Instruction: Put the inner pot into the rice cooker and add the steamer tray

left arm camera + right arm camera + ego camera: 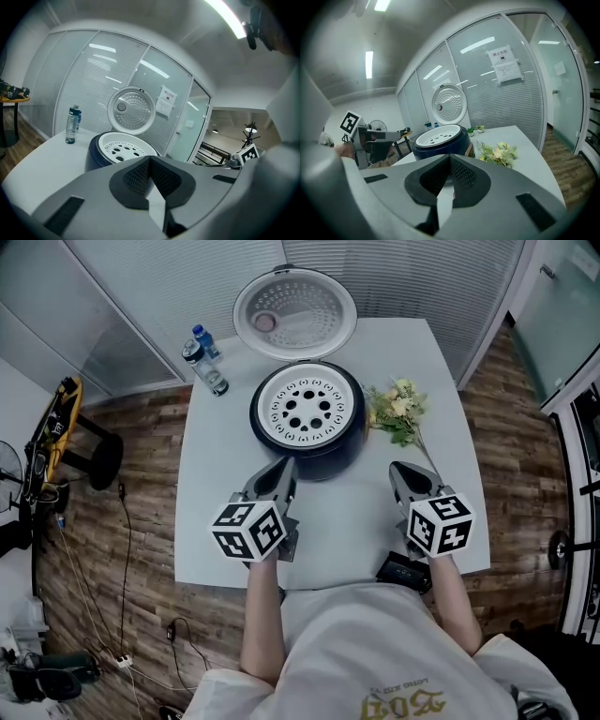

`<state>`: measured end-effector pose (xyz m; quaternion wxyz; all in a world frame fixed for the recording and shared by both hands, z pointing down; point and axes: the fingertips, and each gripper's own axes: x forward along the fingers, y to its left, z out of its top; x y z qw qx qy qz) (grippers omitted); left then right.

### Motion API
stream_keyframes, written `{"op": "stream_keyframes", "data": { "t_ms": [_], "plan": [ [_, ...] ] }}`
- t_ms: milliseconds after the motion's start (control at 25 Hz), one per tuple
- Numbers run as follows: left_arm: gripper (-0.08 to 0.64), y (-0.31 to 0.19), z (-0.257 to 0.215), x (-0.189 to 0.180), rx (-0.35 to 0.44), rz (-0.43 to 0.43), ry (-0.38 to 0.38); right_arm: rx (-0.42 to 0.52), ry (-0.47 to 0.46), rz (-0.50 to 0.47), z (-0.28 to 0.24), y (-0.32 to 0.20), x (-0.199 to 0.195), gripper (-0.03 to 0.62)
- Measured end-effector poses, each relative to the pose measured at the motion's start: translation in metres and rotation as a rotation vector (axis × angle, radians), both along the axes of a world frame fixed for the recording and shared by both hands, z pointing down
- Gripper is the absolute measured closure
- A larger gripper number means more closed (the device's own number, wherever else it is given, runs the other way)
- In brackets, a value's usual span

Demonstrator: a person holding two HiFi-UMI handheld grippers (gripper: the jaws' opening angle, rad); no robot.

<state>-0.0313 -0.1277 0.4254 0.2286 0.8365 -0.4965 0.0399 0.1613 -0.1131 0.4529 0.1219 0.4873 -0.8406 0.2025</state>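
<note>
The dark blue rice cooker (pixel 309 448) (pixel 96 152) (pixel 440 145) stands in the middle of the white table, its round lid (pixel 295 313) (pixel 131 108) (pixel 449 105) swung open at the back. A white steamer tray (pixel 308 407) (pixel 123 147) (pixel 436 135) with several holes sits in its top. The inner pot is hidden beneath the tray. My left gripper (pixel 285 471) (pixel 150 159) hovers in front of the cooker on the left, shut and empty. On the right, my right gripper (pixel 397 471) (pixel 450 158) is also shut with nothing in it.
Two water bottles (pixel 204 360) (pixel 71 124) stand at the table's far left. A sprig of yellow and white flowers (pixel 398 412) (pixel 502 153) lies right of the cooker. A black device (pixel 405 571) rests at the table's front edge (pixel 328 585). Glass walls with blinds surround the table.
</note>
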Motion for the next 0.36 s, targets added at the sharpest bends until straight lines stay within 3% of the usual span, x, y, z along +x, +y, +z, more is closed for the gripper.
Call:
{"op": "stream_keyframes", "data": {
  "t_ms": [360],
  "plan": [
    [0.551, 0.0014, 0.0020, -0.0010, -0.002, 0.001, 0.013, -0.002, -0.001, 0.013, 0.0017, 0.0006, 0.0054, 0.577]
  ]
}}
